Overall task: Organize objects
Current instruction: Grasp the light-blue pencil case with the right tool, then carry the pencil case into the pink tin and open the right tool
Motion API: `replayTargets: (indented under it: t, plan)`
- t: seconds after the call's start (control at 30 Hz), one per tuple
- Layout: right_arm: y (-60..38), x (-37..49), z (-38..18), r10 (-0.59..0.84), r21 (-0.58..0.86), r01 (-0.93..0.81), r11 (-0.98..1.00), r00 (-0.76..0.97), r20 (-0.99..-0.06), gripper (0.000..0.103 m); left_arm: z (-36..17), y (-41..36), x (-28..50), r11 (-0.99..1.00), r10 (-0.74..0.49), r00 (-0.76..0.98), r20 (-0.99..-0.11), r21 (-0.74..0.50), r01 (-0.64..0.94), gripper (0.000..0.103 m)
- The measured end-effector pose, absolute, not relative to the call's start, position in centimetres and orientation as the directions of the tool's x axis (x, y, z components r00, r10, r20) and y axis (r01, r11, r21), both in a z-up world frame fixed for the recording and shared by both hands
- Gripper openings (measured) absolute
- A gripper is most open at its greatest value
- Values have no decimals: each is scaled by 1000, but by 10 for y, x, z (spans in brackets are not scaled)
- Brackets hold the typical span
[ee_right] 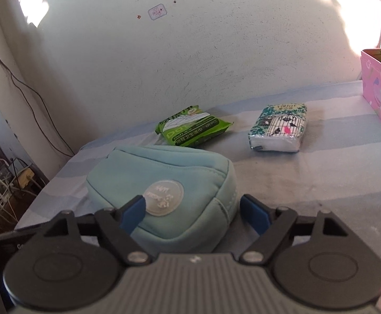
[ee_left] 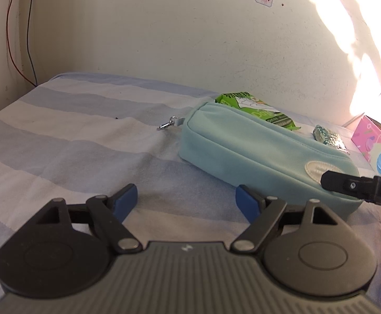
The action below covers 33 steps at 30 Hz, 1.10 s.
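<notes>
Looks like I'm lining up to grab the teal pouch (ee_right: 169, 183) lying on the striped bed (ee_left: 72, 136). My right gripper (ee_right: 193, 210) is spread wide around its near end, not squeezing yet; next I'd close in. Left gripper (ee_left: 186, 198) gapes empty beside it. The pink box (ee_right: 376, 83) is cut off, so I can't tell what's inside.

Bare striped bedsheet (ee_left: 67, 141) lies free to the left of the teal pouch (ee_left: 255, 151). The pouch fills the gap before the right gripper (ee_right: 191, 209) (jaws spread, straddling its near end). Behind it, a green wipes pack (ee_right: 193, 128) and tissue pack (ee_right: 279, 128) lie apart; a pink box (ee_right: 376, 89) walls the right edge.
</notes>
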State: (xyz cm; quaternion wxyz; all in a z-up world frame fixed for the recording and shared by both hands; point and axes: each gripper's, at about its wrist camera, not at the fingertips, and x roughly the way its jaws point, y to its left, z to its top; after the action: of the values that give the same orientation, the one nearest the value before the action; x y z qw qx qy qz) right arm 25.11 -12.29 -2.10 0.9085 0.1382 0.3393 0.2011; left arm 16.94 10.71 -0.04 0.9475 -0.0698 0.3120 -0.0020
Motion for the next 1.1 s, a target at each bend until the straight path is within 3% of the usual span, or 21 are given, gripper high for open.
replayTargets:
  t: [0.1, 0.27, 0.4, 0.57, 0.73, 0.87, 0.93, 0.97, 1.1]
  plan:
    - [-121, 247, -21, 462, 375, -288, 881, 691, -555, 58, -1, 110, 168, 988, -50, 808, -588, -147, -45, 84]
    - [-125, 234, -18, 458, 373, -288, 882, 709, -536, 49, 1, 126, 169, 974, -12, 822, -569, -194, -120, 84]
    - [-139, 211, -15, 535, 433, -331, 838, 652, -537, 41, 8, 142, 166, 958, 61, 857, -512, -211, -194, 84]
    - [-173, 162, -9, 589, 446, -389, 806, 593, -549, 41, 9, 151, 165, 950, 6, 875, -484, -271, -156, 84]
    - [-226, 100, -4, 547, 414, -362, 835, 620, -562, 42, 7, 136, 165, 962, -137, 869, -475, -273, 2, 83]
    - [-277, 54, 0, 422, 371, -239, 897, 710, -564, 42, 10, 112, 156, 969, -222, 868, -444, -203, 144, 83]
    - [-300, 31, 6, 298, 316, -136, 939, 779, -552, 52, 10, 101, 155, 942, -318, 832, -456, -249, 224, 83]
    - [-310, 22, 9, 250, 297, -96, 950, 804, -539, 61, 11, 96, 152, 923, -369, 808, -460, -286, 258, 82]
    - [-336, -5, 18, 137, 262, -1, 965, 855, -500, 62, 25, 54, 130, 868, -496, 734, -464, -295, 400, 82]
